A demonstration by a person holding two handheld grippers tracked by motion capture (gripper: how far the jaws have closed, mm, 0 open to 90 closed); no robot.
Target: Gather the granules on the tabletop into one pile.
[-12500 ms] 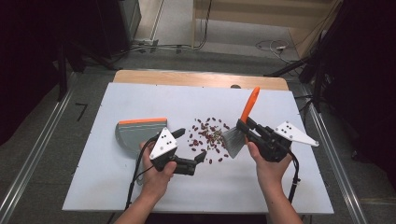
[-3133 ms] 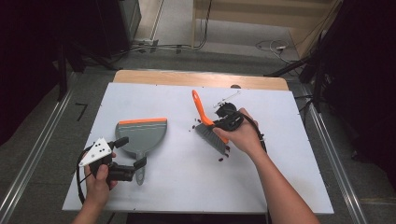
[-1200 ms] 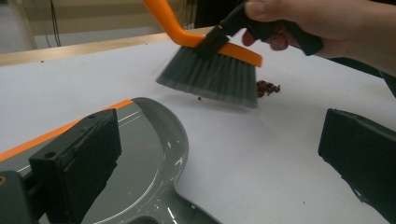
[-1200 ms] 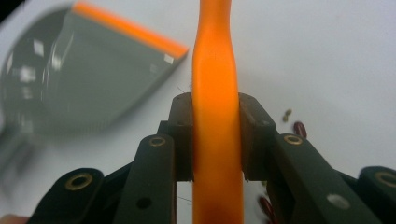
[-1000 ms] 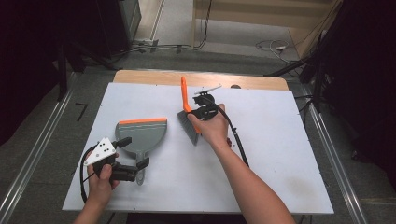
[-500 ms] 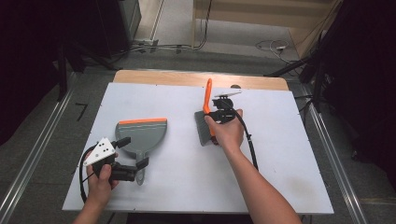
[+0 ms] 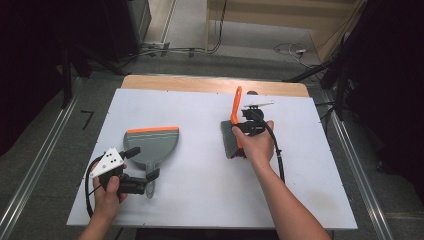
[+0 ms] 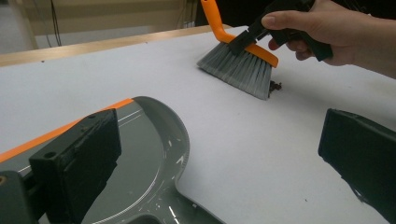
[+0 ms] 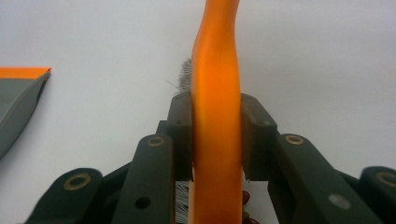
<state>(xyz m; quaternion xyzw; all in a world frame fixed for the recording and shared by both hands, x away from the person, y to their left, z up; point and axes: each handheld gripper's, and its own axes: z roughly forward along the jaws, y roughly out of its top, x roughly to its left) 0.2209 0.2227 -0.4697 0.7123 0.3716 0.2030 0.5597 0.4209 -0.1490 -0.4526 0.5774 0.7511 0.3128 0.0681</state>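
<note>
An orange-handled brush (image 7: 235,107) with grey bristles (image 8: 238,70) stands bristles-down on the white table, right of centre. My right gripper (image 7: 241,127) is shut on its handle (image 9: 216,56), a pad pressed against each side. A few red-brown bits (image 8: 275,85) lie at the foot of the bristles. A grey dustpan (image 7: 150,145) with an orange lip lies flat at the left. My left gripper (image 7: 143,162) sits at its handle end, jaws wide open (image 8: 219,154), the pan's neck below and between them, untouched by the pads.
The white tabletop (image 7: 200,200) has bare room between pan and brush and along the front. A wooden strip (image 7: 200,82) runs along the far edge. Cables trail from both grippers; metal rails flank the table.
The right hand has carried the brush rightwards across the table, and its handle has swung from leaning left to nearly upright. The left hand and dustpan have stayed put.
</note>
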